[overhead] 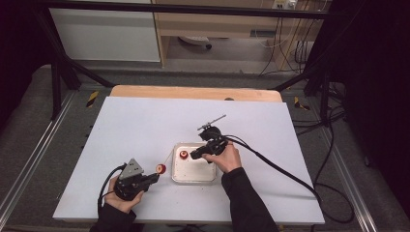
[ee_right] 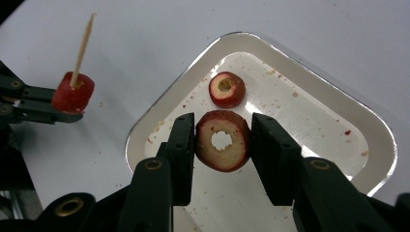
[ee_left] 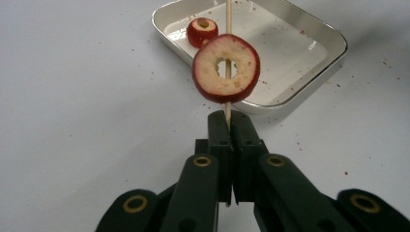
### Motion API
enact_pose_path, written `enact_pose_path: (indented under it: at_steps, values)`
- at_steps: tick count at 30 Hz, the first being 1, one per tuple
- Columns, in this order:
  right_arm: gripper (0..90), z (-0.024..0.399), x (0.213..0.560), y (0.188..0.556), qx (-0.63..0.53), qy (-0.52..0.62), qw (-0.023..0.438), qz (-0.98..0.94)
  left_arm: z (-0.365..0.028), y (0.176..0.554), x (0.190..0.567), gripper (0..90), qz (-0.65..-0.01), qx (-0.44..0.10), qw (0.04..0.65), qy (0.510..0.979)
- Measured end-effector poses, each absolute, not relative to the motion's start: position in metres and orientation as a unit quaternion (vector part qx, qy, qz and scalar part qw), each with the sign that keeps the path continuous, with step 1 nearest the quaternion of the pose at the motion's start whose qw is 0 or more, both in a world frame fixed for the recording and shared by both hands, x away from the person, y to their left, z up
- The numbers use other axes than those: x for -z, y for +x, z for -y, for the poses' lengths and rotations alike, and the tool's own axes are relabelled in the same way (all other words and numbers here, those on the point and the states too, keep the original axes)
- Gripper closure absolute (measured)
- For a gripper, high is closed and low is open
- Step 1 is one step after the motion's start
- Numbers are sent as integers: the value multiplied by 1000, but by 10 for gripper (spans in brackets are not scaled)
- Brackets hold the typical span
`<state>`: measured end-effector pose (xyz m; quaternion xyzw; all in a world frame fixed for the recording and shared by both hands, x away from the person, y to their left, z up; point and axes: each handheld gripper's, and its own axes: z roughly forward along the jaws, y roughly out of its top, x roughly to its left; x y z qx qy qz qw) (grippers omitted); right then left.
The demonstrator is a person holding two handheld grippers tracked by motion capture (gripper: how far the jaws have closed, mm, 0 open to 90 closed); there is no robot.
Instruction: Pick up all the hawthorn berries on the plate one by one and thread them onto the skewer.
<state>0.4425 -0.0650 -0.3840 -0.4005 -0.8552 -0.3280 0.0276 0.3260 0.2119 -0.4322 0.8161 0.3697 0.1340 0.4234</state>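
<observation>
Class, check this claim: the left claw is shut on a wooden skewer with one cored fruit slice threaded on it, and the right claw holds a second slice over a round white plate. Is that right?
Not quite. The right claw holds its fruit slice over a rectangular tray with rounded corners, not a round plate; the right gripper view shows it. The left claw is indeed shut on the wooden skewer with one threaded slice.

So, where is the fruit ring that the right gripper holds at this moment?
In the right gripper view, the cored fruit ring sits between the right gripper's jaws, above the white tray, just near a smaller piece lying in it.

Lab: rig frame, trailing cables
</observation>
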Motion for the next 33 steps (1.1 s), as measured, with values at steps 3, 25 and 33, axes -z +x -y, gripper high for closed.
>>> enact_pose_path:
  at_steps: [3, 25, 33]
  values:
    - [624, 71, 385, 438, 357, -403, 28, 842, -211, 326, 432, 883, -370, -134, 424, 816]
    - [625, 106, 402, 412, 550, -423, 16, 720, -196, 322, 428, 883, -384, -143, 437, 800]
    - [625, 114, 402, 407, 598, -424, -2, 681, -185, 322, 424, 883, -386, -149, 436, 799]
